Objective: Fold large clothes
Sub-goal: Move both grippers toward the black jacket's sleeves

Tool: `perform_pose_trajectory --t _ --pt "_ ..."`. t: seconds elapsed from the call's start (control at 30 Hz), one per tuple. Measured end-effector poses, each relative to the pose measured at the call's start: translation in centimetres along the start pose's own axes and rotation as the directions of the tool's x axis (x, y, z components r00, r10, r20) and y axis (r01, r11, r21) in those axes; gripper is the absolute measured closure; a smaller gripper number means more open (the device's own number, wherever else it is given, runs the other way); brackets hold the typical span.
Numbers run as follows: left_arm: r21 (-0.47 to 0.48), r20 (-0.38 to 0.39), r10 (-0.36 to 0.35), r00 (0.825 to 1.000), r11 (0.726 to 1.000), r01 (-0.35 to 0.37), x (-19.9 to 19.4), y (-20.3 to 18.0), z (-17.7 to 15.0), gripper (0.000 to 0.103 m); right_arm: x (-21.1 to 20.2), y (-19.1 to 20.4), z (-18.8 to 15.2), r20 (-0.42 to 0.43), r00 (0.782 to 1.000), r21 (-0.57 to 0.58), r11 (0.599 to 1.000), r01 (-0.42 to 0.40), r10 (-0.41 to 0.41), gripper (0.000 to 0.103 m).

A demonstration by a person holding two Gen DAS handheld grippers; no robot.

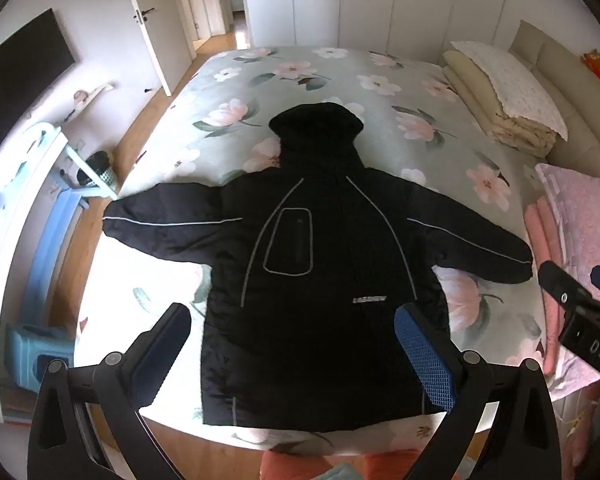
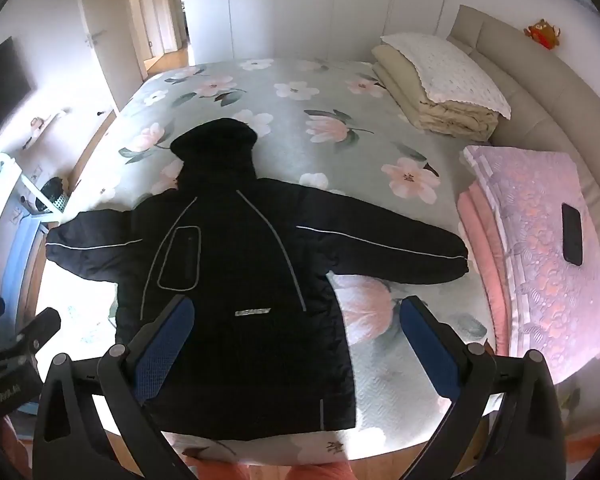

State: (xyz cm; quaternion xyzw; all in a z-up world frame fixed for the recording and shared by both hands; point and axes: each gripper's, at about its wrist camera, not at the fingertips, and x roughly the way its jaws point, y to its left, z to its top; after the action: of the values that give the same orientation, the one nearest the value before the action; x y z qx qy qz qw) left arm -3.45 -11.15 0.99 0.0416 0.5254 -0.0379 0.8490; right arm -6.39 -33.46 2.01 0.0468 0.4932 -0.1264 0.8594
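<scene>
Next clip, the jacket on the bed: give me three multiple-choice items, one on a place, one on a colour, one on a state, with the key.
1. Where does the dark phone lie?
A. on the pink folded bedding
B. on the jacket's chest
C. on the white pillow

2. What colour is the jacket?
A. red
B. black with grey piping
C. white

3. How is the jacket lying?
A. folded in half
B. rolled into a bundle
C. spread flat with both sleeves out

Key:
1 A: the phone rests on the pink bedding at the bed's right side.
2 B: the jacket is black with thin grey lines on chest and sleeves.
3 C: both sleeves stretch sideways over the floral bedspread, hood pointing away; the left gripper and right gripper hang above the hem with jaws apart, holding nothing.
</scene>
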Motion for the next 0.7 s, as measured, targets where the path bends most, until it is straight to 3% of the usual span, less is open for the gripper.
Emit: perform_pose_trajectory --t 0.23,0.7 --pt "0.011 -0.028 0.019 0.999 1.0 -0.019 0.6 -5.2 -0.9 0.001 2.7 -6.3 0.1 -0.032 0.999 0.008 1.0 -0.009 0.009 0.0" --pt "0.015 -0.055 0.025 0.998 1.0 -0.024 1.9 -11.5 -0.5 0.001 6.4 -11.7 1.6 -0.067 0.997 0.008 1.0 -0.023 0.023 0.0"
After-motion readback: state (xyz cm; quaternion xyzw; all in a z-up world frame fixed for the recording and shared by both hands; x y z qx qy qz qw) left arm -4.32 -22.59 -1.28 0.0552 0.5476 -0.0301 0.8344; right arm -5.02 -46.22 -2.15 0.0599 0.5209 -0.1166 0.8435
